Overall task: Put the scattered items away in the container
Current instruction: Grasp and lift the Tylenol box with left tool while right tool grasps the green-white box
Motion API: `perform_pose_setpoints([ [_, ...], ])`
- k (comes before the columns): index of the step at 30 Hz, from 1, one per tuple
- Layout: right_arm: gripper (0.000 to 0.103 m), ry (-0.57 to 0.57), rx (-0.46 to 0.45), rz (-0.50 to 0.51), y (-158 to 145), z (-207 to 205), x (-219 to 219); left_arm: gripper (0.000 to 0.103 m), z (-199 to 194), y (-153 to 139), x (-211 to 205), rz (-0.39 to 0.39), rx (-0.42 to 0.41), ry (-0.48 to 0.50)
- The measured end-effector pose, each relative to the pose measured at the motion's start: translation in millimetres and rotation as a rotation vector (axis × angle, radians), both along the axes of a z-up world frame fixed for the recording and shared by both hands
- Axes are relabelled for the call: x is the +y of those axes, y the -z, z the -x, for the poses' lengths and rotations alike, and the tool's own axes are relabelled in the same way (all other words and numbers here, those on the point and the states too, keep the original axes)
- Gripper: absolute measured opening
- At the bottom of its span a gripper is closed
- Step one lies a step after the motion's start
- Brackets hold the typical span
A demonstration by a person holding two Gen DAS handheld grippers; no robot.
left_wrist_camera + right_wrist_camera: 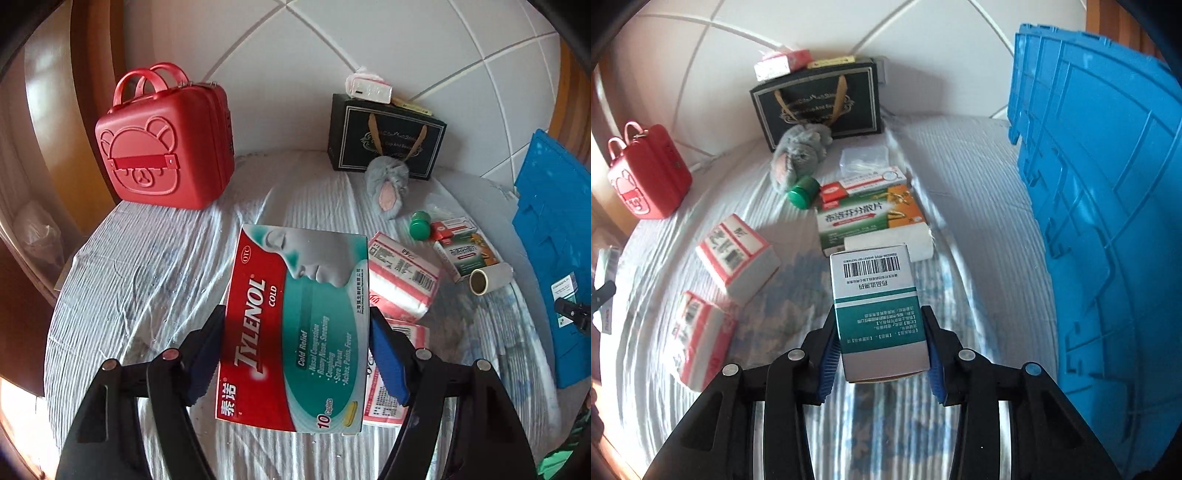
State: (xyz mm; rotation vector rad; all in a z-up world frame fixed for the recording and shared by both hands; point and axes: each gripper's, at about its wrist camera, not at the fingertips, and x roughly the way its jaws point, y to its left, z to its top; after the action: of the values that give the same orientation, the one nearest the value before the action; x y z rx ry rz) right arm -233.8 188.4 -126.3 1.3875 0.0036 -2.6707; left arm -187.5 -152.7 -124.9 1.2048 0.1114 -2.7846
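Observation:
My left gripper (297,317) is shut on a red and teal Tylenol Cold box (295,325), held above the striped cloth. My right gripper (881,314) is shut on a white and teal medicine box (877,306) with a barcode, held above the cloth just left of the blue plastic crate (1100,206). Scattered on the cloth are two red-and-white packs (738,258) (698,332), a green and orange box (868,218), a small red-and-white box (864,184), a green bottle (801,194) and a white roll (890,243). The crate also shows in the left wrist view (550,236).
A red bear case (162,147) stands at the back left. A black gift bag (384,136) with small boxes on top stands against the tiled wall, a grey plush toy (388,184) before it. A clear plastic box (864,158) lies near the medicines.

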Motion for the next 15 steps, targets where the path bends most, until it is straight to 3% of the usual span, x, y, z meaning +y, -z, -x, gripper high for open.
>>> perform_pose_setpoints([
  [8, 0.039, -0.052, 0.144, 0.000, -63, -54, -37, 0.073, -30, -42, 45, -0.003, 0.093, 0.120],
  [15, 0.039, -0.023, 0.313, 0.006, -135, -89, -22, 0.073, -52, -94, 104, -0.021, 0.202, 0.232],
])
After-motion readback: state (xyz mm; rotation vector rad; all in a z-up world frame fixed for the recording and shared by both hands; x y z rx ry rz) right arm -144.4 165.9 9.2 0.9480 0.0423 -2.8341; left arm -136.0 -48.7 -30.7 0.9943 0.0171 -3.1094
